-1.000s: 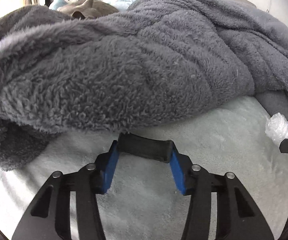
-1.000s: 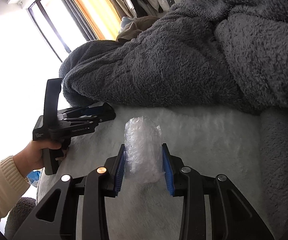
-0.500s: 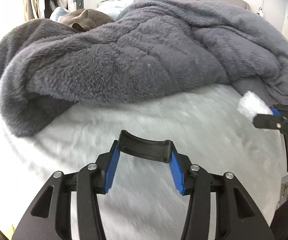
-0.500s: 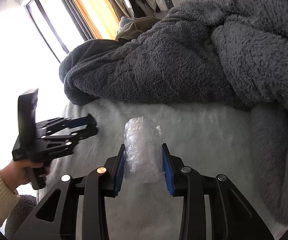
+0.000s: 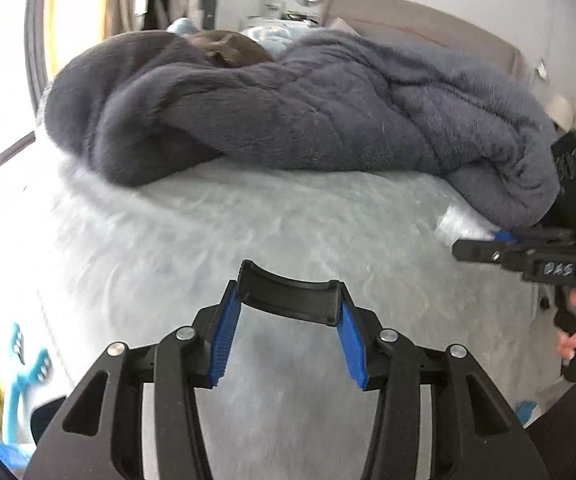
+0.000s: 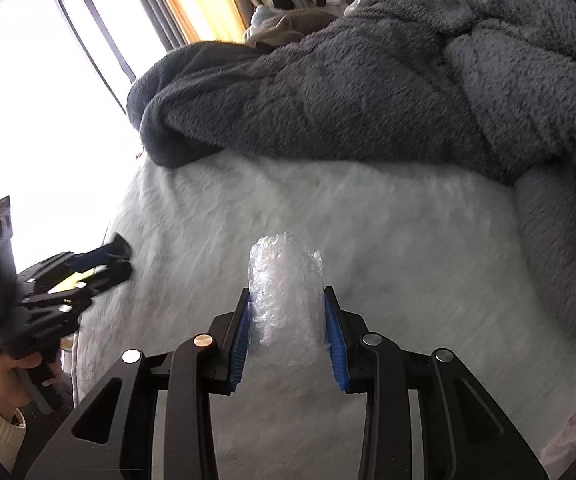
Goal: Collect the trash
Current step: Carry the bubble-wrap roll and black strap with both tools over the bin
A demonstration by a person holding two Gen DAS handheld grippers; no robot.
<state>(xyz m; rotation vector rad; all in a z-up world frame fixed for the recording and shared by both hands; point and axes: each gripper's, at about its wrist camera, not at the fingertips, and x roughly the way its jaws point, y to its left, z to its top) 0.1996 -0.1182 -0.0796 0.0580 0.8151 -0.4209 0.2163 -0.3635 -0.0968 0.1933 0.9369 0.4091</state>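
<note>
My left gripper [image 5: 288, 312] is shut on a black curved piece [image 5: 286, 294], which spans the gap between the blue pads above the pale fluffy bedspread [image 5: 208, 232]. My right gripper [image 6: 286, 312] is shut on a crumpled wad of clear plastic wrap [image 6: 284, 280] that stands up between its pads. In the left wrist view the right gripper [image 5: 484, 250] juts in from the right edge with the plastic wad [image 5: 458, 222] at its tip. In the right wrist view the left gripper [image 6: 104, 260] shows at the left edge, held by a hand [image 6: 4, 364] in a cream sleeve.
A thick grey fleece blanket [image 5: 308, 108] lies heaped across the far half of the bed. A bright window [image 6: 40, 100] is on the left, beyond the bed's edge. Blue and yellow items [image 5: 24, 356] lie on the floor at the lower left.
The left gripper has drawn back and up from the grey blanket with the black piece still in it, so more of the bed shows. The right gripper shifted slightly, still gripping the plastic.
</note>
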